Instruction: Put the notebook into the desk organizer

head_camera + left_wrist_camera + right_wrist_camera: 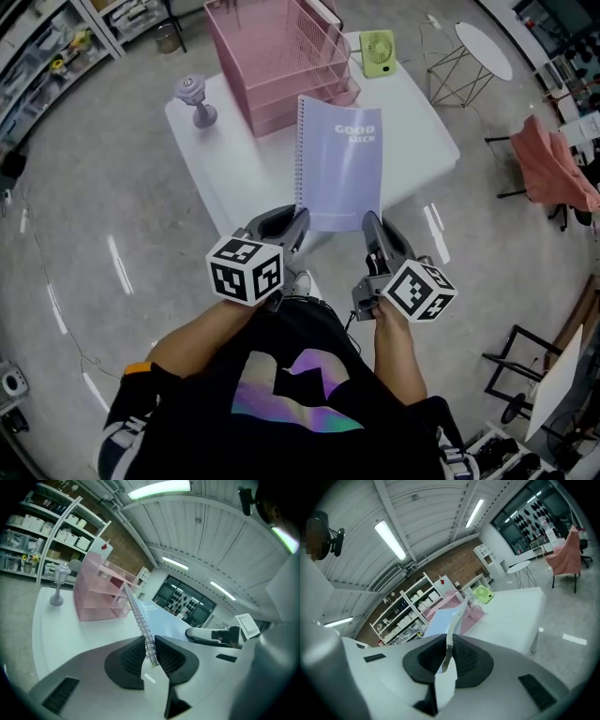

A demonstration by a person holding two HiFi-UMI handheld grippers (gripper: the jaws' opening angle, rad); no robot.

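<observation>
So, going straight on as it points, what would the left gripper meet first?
The left gripper, shut on the notebook, would probably reach the pink desk organizer first, though the white table may come sooner; depth is unclear.

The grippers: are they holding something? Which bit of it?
Yes, the notebook. The left gripper pinches its spiral binding at the near corner; the right gripper pinches the other near corner, on the open edge.

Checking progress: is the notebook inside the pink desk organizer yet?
Out. The notebook is clamped at its near corners by the left claw and right claw, short of the pink organizer.
</observation>
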